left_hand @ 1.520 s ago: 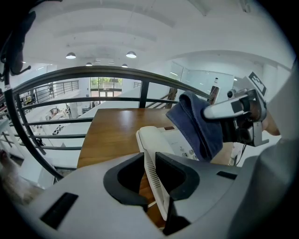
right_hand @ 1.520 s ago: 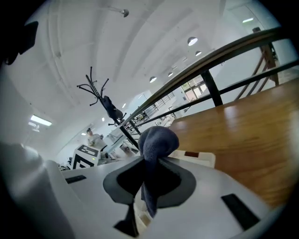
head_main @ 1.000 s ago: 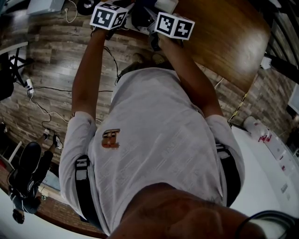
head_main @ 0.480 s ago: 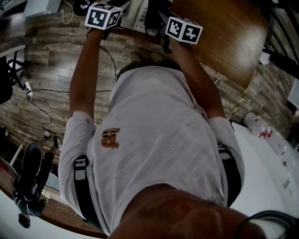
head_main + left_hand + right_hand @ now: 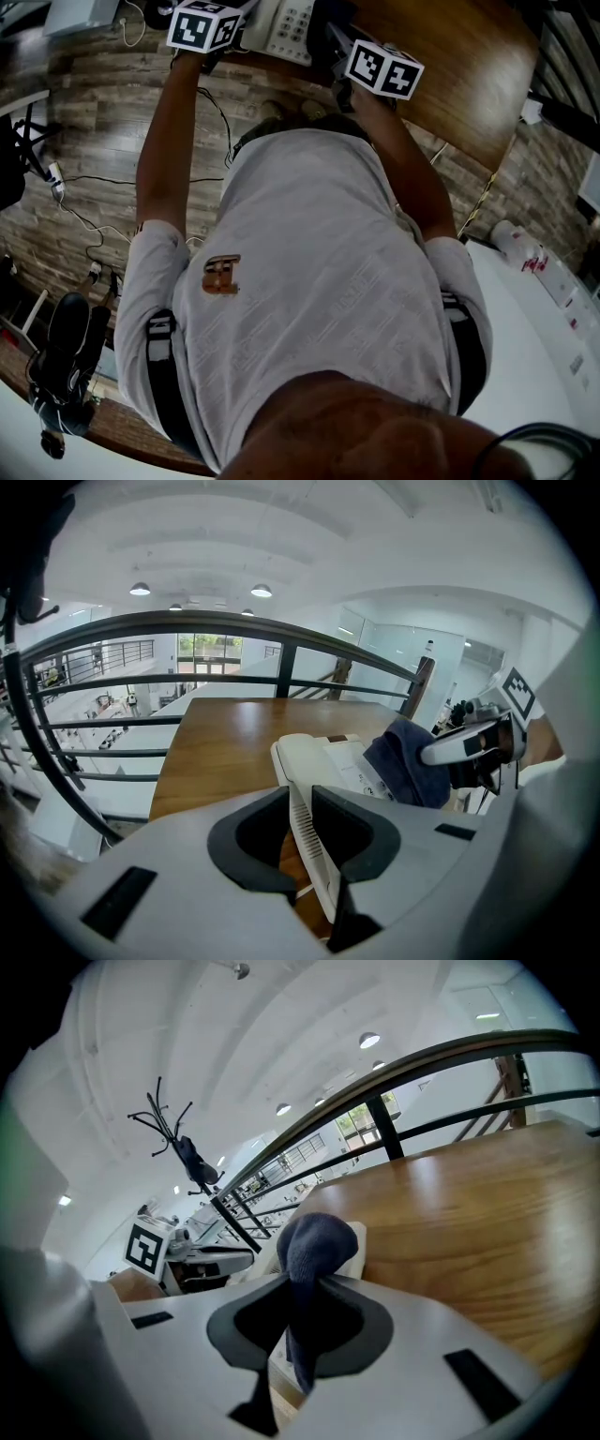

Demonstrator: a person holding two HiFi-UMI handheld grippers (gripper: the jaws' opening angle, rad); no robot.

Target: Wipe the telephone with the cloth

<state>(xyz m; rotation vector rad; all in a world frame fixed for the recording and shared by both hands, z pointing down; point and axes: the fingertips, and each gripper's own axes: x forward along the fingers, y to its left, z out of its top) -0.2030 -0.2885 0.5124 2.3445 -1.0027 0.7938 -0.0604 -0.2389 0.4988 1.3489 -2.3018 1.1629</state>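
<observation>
The telephone (image 5: pixel 309 758) lies at the desk's (image 5: pixel 223 735) near edge, its rim pinched in your left hand-held gripper (image 5: pixel 300 806); a hard wipe could twist it free. Your right hand-held gripper (image 5: pixel 302 1290) clamps the bunched cloth (image 5: pixel 319 1237), which may slip.

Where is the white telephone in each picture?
Head view: telephone at the top edge, near the middle.
Left gripper view: centre, its edge pinched in the left tongs.
Right gripper view: peeking out behind the cloth in the right tongs.
Shared landmark: the wooden table underneath.
</observation>
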